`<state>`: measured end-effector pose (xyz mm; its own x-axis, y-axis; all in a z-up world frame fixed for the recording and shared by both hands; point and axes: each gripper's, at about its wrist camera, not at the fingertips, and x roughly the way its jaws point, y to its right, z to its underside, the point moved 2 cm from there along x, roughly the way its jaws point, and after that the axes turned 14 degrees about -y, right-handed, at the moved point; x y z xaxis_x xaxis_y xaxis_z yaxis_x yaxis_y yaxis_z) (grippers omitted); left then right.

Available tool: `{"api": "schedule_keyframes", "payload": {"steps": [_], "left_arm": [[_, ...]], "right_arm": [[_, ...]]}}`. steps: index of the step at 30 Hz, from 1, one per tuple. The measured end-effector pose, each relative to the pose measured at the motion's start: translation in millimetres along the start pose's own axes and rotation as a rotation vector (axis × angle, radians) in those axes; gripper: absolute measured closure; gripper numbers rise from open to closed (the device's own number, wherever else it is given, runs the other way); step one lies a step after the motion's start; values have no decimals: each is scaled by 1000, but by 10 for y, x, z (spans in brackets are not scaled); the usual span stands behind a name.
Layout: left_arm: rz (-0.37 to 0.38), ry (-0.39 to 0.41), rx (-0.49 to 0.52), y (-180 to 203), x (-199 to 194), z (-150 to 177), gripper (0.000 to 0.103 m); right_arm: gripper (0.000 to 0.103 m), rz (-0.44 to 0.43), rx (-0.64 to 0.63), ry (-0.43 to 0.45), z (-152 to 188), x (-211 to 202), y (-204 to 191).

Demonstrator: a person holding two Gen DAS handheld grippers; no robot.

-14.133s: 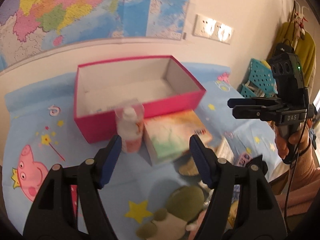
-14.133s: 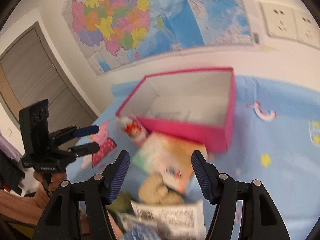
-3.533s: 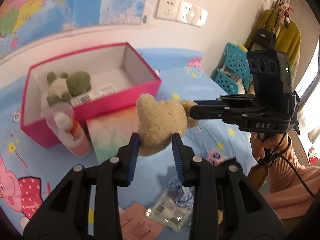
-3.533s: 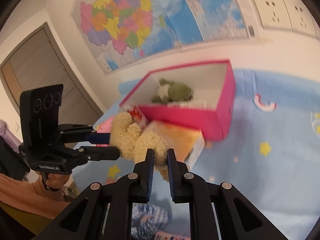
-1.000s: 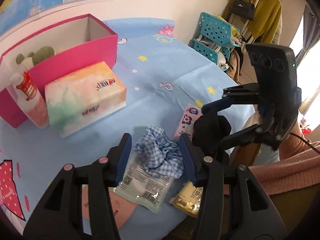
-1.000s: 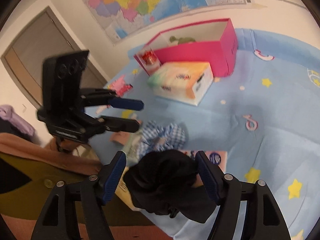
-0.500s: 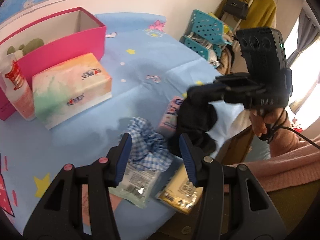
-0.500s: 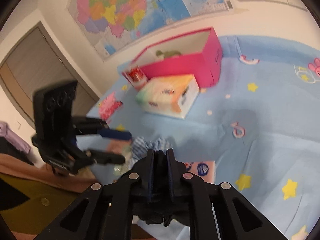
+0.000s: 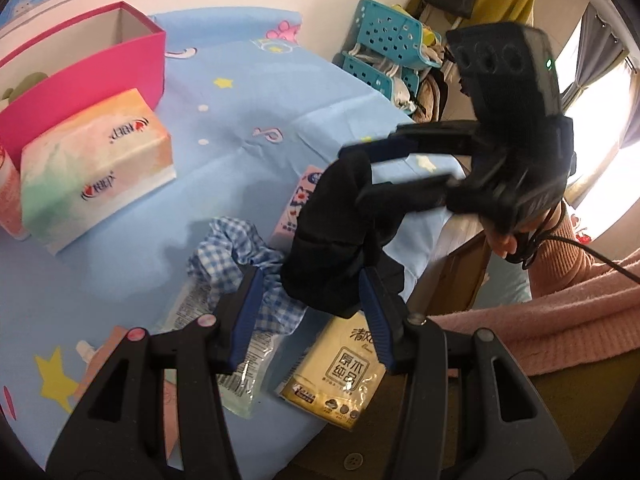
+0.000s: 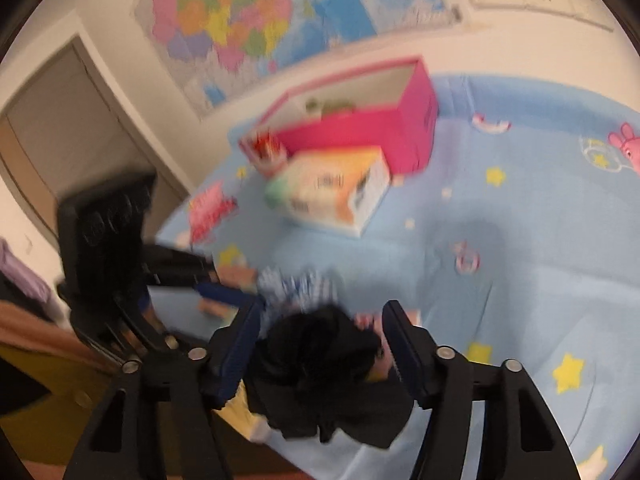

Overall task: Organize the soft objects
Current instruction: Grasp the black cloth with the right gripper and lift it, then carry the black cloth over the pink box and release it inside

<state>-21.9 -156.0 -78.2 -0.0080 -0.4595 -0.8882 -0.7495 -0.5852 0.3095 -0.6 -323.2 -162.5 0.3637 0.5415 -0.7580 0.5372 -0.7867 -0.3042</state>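
Blue cloth (image 9: pixel 248 92) printed with stars and cartoon figures covered the whole table where you worked. At its far side sat the pink box (image 9: pixel 80 80), open at the top, with a green plush toy (image 9: pixel 30 80) just showing over its wall. A pastel tissue box (image 9: pixel 96 168) lay in front of the pink box, just beside it, and a small bottle (image 10: pixel 266 152) stood at the tissue box's end.

Near the table's front edge you had the black soft item (image 9: pixel 336 240) lifted above the clutter. Your right gripper (image 9: pixel 394 172) reached in from the side with that black bundle between its fingers; its jaws were opening, the blue pads stood clear of the fabric in the right wrist view, and the bundle sagged below them. Your left gripper (image 9: pixel 310 316) was set partly open with its pads either side of the bundle's lower end; whether they pressed on it you could not tell from these views.

Under the bundle lay a blue checked scrunchie (image 9: pixel 228 252) on a clear plastic packet (image 9: pixel 240 380). A yellow tissue pack (image 9: pixel 340 376) lay at the table's edge, and a pink flowered pack (image 9: pixel 298 200) lay just behind.
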Motion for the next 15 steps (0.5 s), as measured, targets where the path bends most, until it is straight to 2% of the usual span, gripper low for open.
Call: {"api": "schedule_keyframes", "payload": {"steps": [4, 5, 6, 8, 9, 15], "left_arm": [[-7, -23, 0, 22, 75, -12, 51], [-8, -28, 0, 27, 89, -16, 51], [-7, -33, -2, 31, 101, -17, 51], [-2, -35, -5, 20, 102, -15, 51], [2, -31, -6, 23, 91, -23, 51], [43, 16, -1, 16, -60, -79, 51]], "right_arm": [[40, 10, 10, -33, 65, 188, 31], [57, 19, 5, -33, 72, 211, 29], [78, 15, 3, -34, 73, 220, 29], [86, -4, 7, -17, 71, 191, 29], [89, -15, 8, 0, 66, 143, 22], [90, -48, 10, 105, -49, -223, -108]]}}
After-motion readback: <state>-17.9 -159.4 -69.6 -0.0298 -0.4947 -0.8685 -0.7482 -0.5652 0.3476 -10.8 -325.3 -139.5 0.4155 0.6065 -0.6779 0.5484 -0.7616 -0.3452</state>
